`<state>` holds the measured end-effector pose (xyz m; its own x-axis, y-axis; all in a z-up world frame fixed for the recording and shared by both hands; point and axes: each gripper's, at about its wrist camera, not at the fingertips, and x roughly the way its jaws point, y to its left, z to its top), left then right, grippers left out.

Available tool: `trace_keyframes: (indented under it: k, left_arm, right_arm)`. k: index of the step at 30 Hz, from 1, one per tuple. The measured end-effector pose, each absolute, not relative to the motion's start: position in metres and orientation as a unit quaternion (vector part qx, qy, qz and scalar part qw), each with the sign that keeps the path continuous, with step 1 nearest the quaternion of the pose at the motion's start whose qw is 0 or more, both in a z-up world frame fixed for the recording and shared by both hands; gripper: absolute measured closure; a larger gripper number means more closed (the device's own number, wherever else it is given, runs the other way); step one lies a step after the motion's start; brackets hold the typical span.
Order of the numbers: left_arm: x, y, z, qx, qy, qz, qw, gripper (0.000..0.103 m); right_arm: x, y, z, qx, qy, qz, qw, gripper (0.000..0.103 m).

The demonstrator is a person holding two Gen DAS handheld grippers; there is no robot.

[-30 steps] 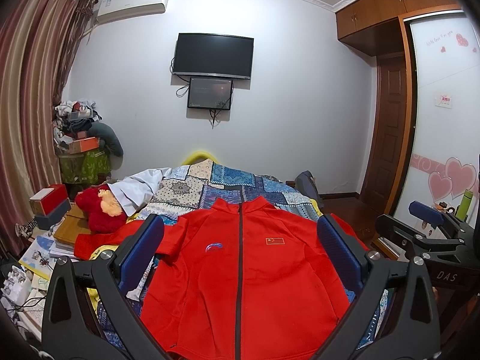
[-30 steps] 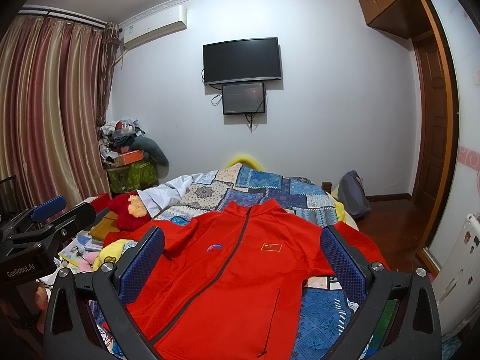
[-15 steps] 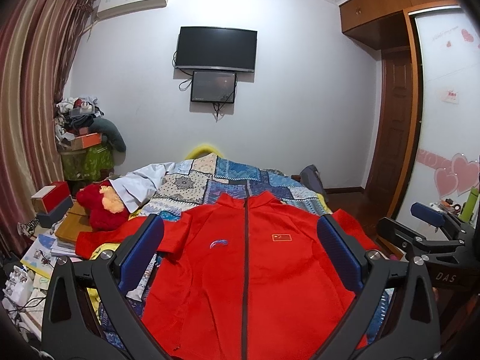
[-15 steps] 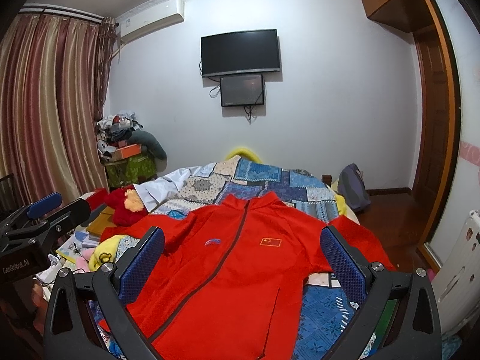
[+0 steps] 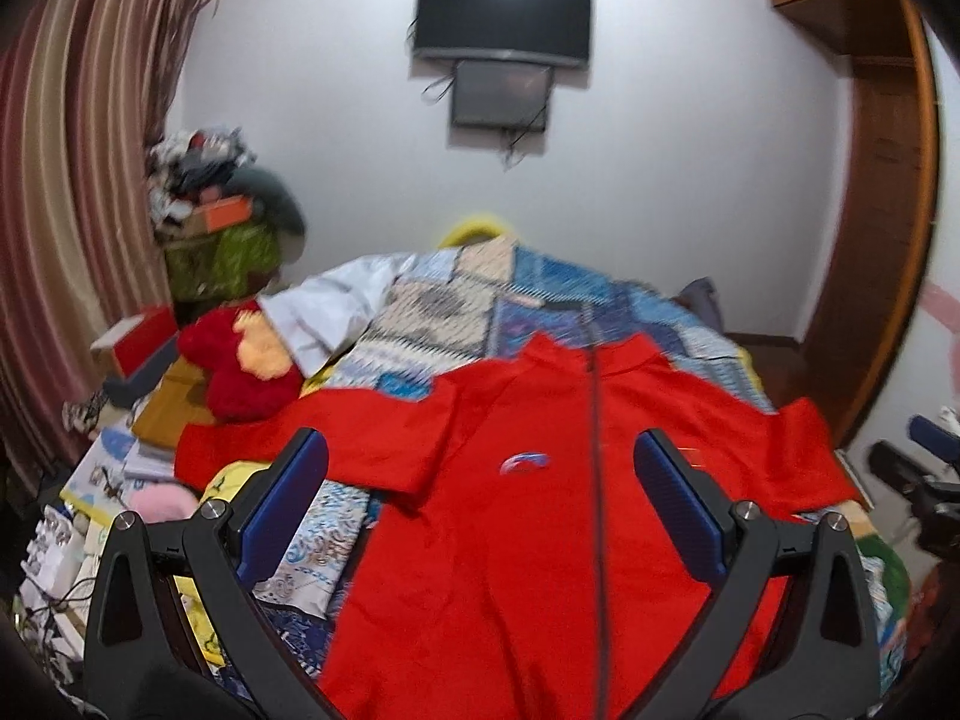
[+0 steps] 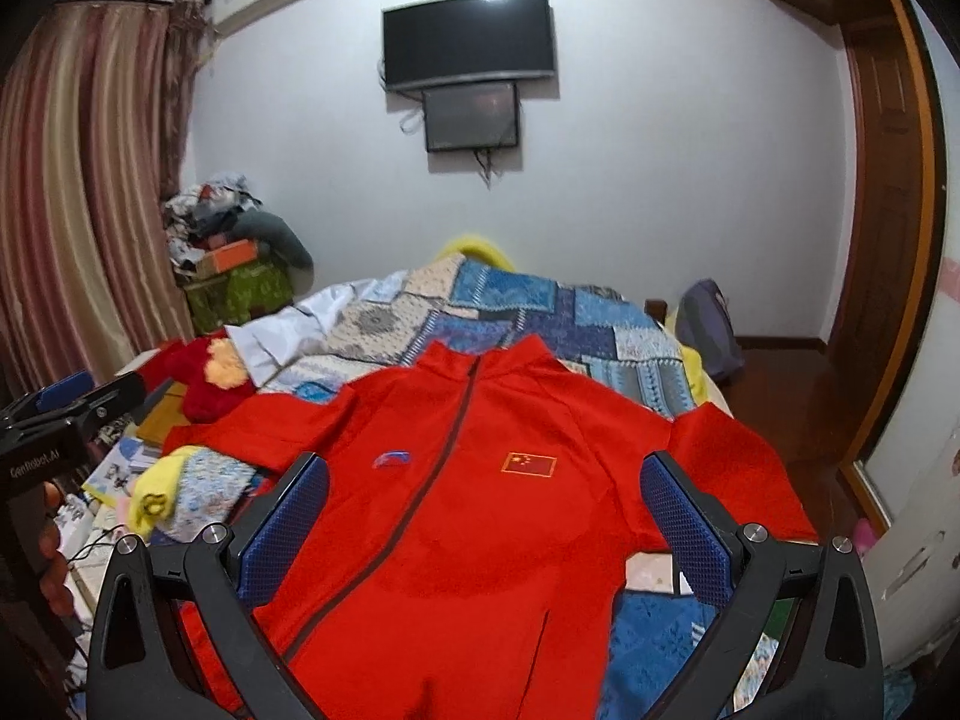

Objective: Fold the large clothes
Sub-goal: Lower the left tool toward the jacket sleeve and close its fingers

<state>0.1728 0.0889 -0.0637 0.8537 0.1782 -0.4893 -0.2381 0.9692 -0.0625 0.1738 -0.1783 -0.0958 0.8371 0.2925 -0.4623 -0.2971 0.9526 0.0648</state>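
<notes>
Red jacket [image 5: 540,516]: lying flat, zipped, front up on the patchwork bed [image 6: 528,312]; my fingers are cutting off its near hem. Left gripper [image 5: 477,504]: I am holding it spread wide, gripping nothing. Right gripper [image 6: 483,510]: likewise wide, empty. Left view is blurring; the chest flag is partly hidden there.

We see even, soft indoor light. The left wrist view is motion-blurred; both bend and darken at the corners.
</notes>
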Motion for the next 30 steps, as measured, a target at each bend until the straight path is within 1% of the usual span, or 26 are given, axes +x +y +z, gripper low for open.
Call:
trace_keyframes:
  k: [7, 12, 18, 21, 23, 25, 28, 30]
  left_arm:
    - [0.246, 0.154, -0.107, -0.066, 0.306, 0.160, 0.936, 0.000]
    - [0.298, 0.201, -0.156, -0.099, 0.379, 0.159, 0.906, 0.001]
    - [0.325, 0.231, -0.209, -0.107, 0.429, 0.184, 0.878, 0.001]
    - [0.329, 0.242, -0.227, -0.118, 0.448, 0.187, 0.866, 0.001]
    - [0.331, 0.247, -0.236, -0.128, 0.464, 0.188, 0.856, 0.003]
    - [0.331, 0.254, -0.246, -0.145, 0.477, 0.191, 0.846, 0.010]
    - [0.333, 0.266, -0.256, -0.181, 0.484, 0.179, 0.837, 0.011]
    - [0.335, 0.275, -0.264, -0.209, 0.487, 0.177, 0.829, 0.017]
  right_arm:
    - [0.270, -0.176, -0.123, -0.011, 0.298, 0.151, 0.943, 0.000]
    - [0.333, -0.173, -0.144, -0.017, 0.335, 0.138, 0.932, 0.000]
    - [0.395, -0.154, -0.185, -0.031, 0.397, 0.149, 0.905, 0.000]
    - [0.412, -0.144, -0.206, -0.041, 0.412, 0.146, 0.899, 0.000]
    - [0.425, -0.135, -0.219, -0.049, 0.424, 0.147, 0.892, 0.000]
    - [0.434, -0.127, -0.231, -0.053, 0.436, 0.156, 0.885, 0.000]
    - [0.443, -0.116, -0.242, -0.056, 0.451, 0.176, 0.873, 0.000]
    - [0.446, -0.107, -0.246, -0.063, 0.458, 0.187, 0.867, 0.000]
